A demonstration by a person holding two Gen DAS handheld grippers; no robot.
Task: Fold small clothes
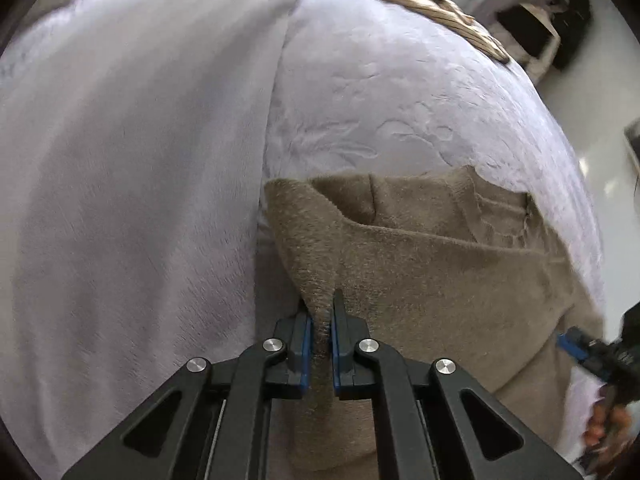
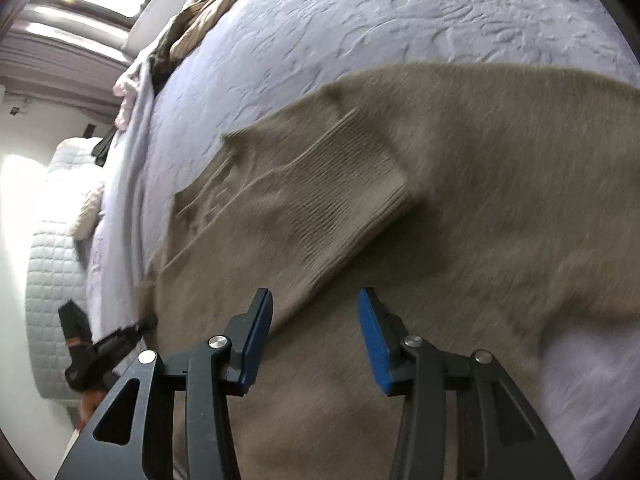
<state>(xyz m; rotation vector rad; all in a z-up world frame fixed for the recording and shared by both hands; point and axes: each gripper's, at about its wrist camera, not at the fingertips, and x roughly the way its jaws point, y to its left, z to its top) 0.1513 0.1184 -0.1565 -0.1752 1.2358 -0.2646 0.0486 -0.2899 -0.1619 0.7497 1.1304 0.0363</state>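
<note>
Left gripper is pressed together on a ridge of the tan knit sweater, fabric bunched up betw its blue pads and pulled into a peak right at the tips. Rest of the sweater spreads away to the right of those tongs in the left wrist view, a folded layer w/ an open edge lying across its far part. It all rests on the lavender embossed bedspread, and a smoother pale blanket covers the bed's left side.

Right gripper is spread, nothing pinched: the sweater lies under and beyond the parted blue pads, no fabric pressed betw them. A ribbed cuff or hem sits just ahead of the tips, angled across the garment.

In the left wrist view the right gripper shows at the sweater's right edge, a hand behind it. In the right wrist view the left gripper meets the sweater's left edge, near the bed's side.

Striped beige cloth is heaped at the far edge of the bed. Quilted white mattress stands beyond the bed's side.
</note>
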